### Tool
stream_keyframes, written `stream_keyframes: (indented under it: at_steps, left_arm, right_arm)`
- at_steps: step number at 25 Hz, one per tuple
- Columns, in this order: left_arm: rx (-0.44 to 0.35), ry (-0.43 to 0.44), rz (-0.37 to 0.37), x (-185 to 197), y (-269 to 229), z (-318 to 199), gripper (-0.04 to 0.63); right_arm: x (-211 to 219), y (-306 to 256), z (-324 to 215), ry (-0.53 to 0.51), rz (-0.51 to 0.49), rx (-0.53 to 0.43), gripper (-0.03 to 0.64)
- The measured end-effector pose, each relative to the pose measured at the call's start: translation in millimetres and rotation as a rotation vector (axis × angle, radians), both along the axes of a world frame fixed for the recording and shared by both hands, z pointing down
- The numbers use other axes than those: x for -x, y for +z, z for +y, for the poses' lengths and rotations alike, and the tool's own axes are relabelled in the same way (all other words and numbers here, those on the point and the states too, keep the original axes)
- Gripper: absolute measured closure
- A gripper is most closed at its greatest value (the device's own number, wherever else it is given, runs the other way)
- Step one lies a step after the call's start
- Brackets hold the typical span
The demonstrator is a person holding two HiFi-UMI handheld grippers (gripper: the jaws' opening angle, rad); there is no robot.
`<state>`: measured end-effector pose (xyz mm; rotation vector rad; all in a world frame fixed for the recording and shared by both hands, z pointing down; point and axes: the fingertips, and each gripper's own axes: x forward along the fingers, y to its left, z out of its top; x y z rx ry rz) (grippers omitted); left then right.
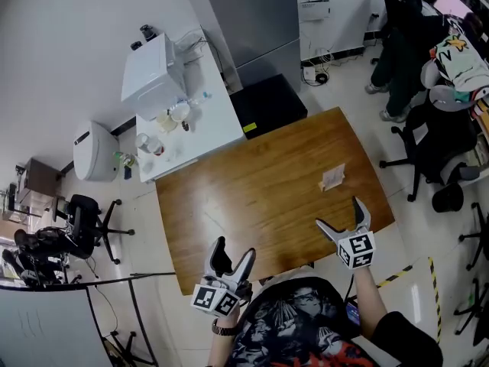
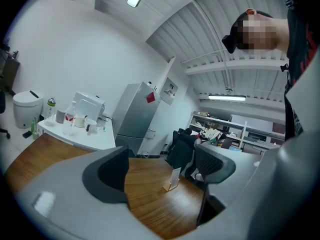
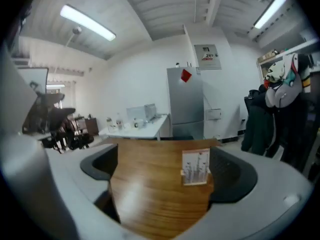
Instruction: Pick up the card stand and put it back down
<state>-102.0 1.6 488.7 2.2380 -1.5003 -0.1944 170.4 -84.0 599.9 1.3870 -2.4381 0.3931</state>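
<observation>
**Head view and both gripper views.** A wooden tabletop (image 1: 252, 197) is bordered on its far left by a white side table (image 1: 218, 125). On this table stand a white appliance (image 1: 151, 73), two cups (image 1: 173, 116) and a clear bottle (image 1: 147, 143); what these vessels contain cannot be made out. A grey refrigerator (image 1: 252, 14) is seen behind the side table, a black box (image 1: 267, 104) lies on the floor below it, and a lidded white bin (image 1: 93, 151) stands at the left. Office chairs (image 1: 432, 140) draped with clothing are grouped to the right of the tabletop.

The card stand (image 1: 333, 177) is set upright on the tabletop, toward its right edge. Both tongs are held at the near edge. The left tongs (image 1: 234, 248) are spread wide with nothing between the jaws, and the stand lies well apart from them, to the right and farther off. The right tongs (image 1: 338, 212) are likewise spread wide and grip nothing. The stand is placed ahead of them, apart, with bare wood between. In the right gripper view it is seen nearer the right jaw and is touched by neither.
</observation>
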Motion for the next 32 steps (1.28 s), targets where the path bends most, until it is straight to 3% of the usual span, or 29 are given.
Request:
stream_keyframes:
  at_steps: [3, 7, 12, 15, 17, 21, 26, 29, 32]
  left_arm:
    - [0.025, -0.021, -0.033, -8, 5, -5, 0.175]
    - [0.055, -0.131, -0.092, -5, 8, -11, 0.175]
    - [0.104, -0.199, -0.133, -1, 13, 3, 0.175]
    - [0.136, -0.242, -0.137, 3, 20, 12, 0.175]
    - [0.15, -0.27, -0.136, 7, 28, 18, 0.175]
    - [0.173, -0.292, -0.144, 11, 39, 28, 0.17]
    - [0.158, -0.302, -0.106, 28, 41, 31, 0.169]
    - [0.087, -0.311, -0.066, 41, 31, 30, 0.167]
    - [0.034, -0.29, -0.039, 50, 21, 29, 0.167]
  right_arm:
    - [-26, 57, -19, 0.048, 0.09, 0.061, 0.064]
    - [-42, 131, -64, 0.112, 0.113, 0.166, 0.037]
    - [-45, 215, -113, 0.111, 0.185, 0.297, 0.037]
    - [-49, 233, -130, 0.104, 0.22, 0.314, 0.04]
    - [-41, 227, -134, 0.075, 0.224, 0.287, 0.091]
    - [-37, 200, -123, 0.076, 0.225, 0.199, 0.095]
    - [-28, 74, -98, 0.138, 0.107, -0.001, 0.095]
    - [-25, -9, -73, 0.126, 0.128, -0.134, 0.095]
    - [-22, -56, -53, 0.111, 0.15, -0.2, 0.095]
